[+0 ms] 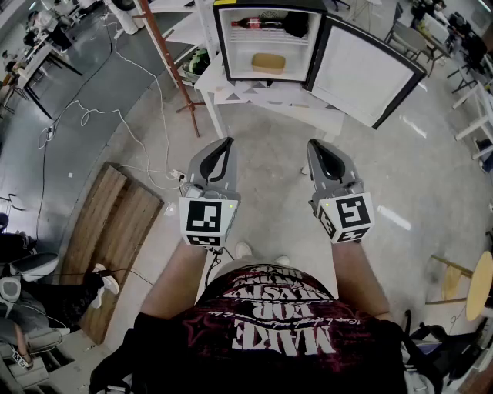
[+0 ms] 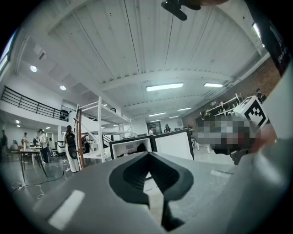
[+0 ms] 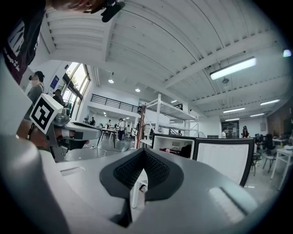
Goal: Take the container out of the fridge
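A small black fridge (image 1: 266, 38) stands open on a white table, its door (image 1: 362, 73) swung out to the right. A tan container (image 1: 268, 63) lies on the lower shelf, and a dark bottle (image 1: 266, 22) lies on the shelf above. My left gripper (image 1: 225, 143) and right gripper (image 1: 314, 145) are held side by side above the floor, well short of the fridge, both shut and empty. In the left gripper view the shut left gripper (image 2: 149, 155) points at the fridge (image 2: 137, 147). The right gripper view shows the same: the right gripper (image 3: 144, 153) shut, the fridge (image 3: 176, 146) ahead.
The white table (image 1: 269, 98) carries the fridge. A red-brown pole (image 1: 168, 65) slants left of it. White cables (image 1: 100, 115) trail over the floor, and a wooden board (image 1: 108, 238) lies at the left. A round stool (image 1: 479, 286) stands at the right. People stand far off.
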Demonstrator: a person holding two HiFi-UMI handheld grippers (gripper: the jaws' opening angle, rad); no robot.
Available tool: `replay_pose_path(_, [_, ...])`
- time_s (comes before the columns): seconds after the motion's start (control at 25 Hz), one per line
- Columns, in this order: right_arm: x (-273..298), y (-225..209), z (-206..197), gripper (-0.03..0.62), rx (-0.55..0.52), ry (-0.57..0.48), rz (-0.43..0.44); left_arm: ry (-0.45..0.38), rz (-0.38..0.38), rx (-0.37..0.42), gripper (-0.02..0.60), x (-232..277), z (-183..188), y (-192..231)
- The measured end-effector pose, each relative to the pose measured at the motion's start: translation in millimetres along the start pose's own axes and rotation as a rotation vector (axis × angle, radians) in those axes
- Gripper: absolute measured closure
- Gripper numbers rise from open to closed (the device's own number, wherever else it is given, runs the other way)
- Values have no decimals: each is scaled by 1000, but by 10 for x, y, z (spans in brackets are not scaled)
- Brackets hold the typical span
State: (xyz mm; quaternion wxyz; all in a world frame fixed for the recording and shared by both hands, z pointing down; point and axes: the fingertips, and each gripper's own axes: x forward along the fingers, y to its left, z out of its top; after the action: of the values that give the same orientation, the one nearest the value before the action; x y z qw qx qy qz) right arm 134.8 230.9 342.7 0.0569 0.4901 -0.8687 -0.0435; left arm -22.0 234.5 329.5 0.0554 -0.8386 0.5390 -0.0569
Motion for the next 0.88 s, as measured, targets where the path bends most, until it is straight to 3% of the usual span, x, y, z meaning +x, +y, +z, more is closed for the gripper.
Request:
replay_pose_path(0.4, [223, 86, 183, 566, 6, -28, -5, -13, 3, -45, 581, 67, -35, 344])
replay_pose_path(0.72, [396, 256, 264, 566, 1, -35, -11, -38, -28, -11, 581, 49, -33, 490])
replay_pose_path(0.88, [472, 359, 266, 566, 8, -35, -16, -25, -54, -65, 581, 34, -87, 610])
